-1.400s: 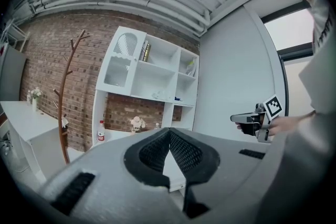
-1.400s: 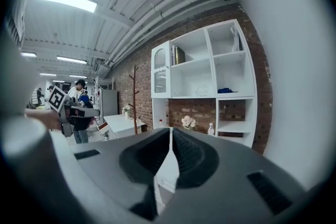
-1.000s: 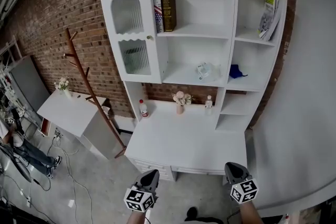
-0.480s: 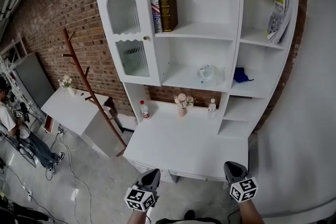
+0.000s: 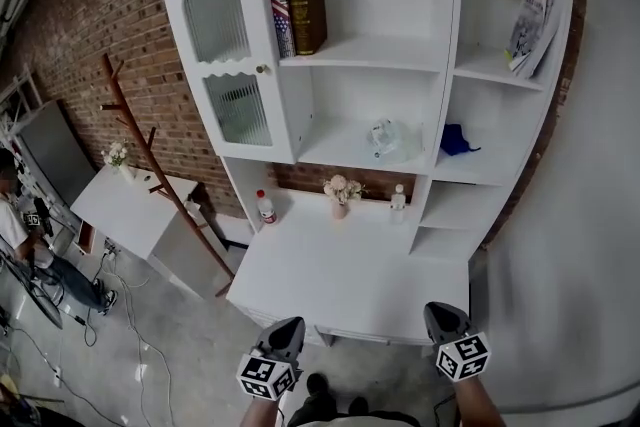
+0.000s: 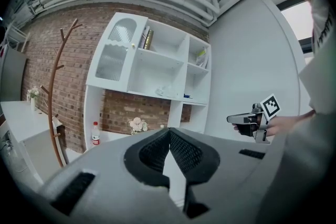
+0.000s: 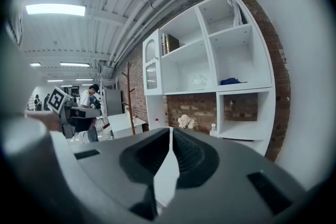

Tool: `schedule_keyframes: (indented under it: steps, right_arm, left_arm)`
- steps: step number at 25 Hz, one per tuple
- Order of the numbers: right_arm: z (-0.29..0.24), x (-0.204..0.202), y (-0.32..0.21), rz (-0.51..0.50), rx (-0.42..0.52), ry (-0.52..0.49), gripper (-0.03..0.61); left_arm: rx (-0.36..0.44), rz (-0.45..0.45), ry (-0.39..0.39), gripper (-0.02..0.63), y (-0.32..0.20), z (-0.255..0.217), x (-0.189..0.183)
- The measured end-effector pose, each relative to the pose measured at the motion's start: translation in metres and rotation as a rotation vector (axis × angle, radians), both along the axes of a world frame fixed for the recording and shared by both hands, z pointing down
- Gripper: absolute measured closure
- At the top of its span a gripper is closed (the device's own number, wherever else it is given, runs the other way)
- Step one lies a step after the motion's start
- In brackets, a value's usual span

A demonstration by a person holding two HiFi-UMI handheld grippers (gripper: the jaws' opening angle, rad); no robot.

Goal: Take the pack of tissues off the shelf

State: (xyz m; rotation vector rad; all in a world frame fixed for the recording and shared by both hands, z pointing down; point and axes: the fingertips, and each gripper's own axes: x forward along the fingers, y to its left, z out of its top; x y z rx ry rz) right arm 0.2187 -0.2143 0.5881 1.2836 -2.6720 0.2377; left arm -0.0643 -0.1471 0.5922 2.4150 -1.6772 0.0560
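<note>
White tissues (image 5: pixel 385 137) lie on the middle shelf (image 5: pixel 335 149) at 12 o'clock. Left gripper (image 5: pixel 286 331) and right gripper (image 5: pixel 442 316): jaws together, empty. Risk: a closed approach pushes the tissues rearward.

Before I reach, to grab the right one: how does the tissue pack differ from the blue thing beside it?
The tissue pack is pale; the blue thing is dark. The tissue pack lies left of the divider, the blue thing right of it. Both sit at the same height.
</note>
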Motion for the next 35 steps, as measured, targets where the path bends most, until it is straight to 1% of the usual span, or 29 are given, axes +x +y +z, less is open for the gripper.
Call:
schedule_keyframes:
  steps: [4, 9, 15, 30, 32, 35]
  right_arm:
    - [-0.001, -0.003, -0.013, 0.019, 0.006, 0.003, 0.543]
    - [-0.009, -0.011, -0.034, 0.071, 0.018, -0.007, 0.543]
    - [-0.027, -0.024, -0.065, 0.131, 0.028, -0.046, 0.543]
    - [-0.084, -0.054, -0.175, 0.208, 0.072, -0.044, 0.541]
    - [-0.090, -0.059, -0.186, 0.217, 0.078, -0.035, 0.537]
    - [-0.098, -0.065, -0.201, 0.230, 0.082, -0.031, 0.496]
  left_arm:
    - [-0.003, 0.021, 0.005, 0.589, -0.018, 0.004, -0.002]
    - [-0.002, 0.068, 0.004, 0.589, -0.050, 0.001, -0.012]
    - [0.008, 0.132, 0.008, 0.589, -0.089, -0.006, -0.024]
    - [0.009, 0.246, 0.030, 0.589, -0.155, -0.002, -0.050]
    - [0.007, 0.264, 0.031, 0.589, -0.162, -0.002, -0.052]
    - [0.009, 0.292, 0.030, 0.589, -0.172, -0.002, -0.053]
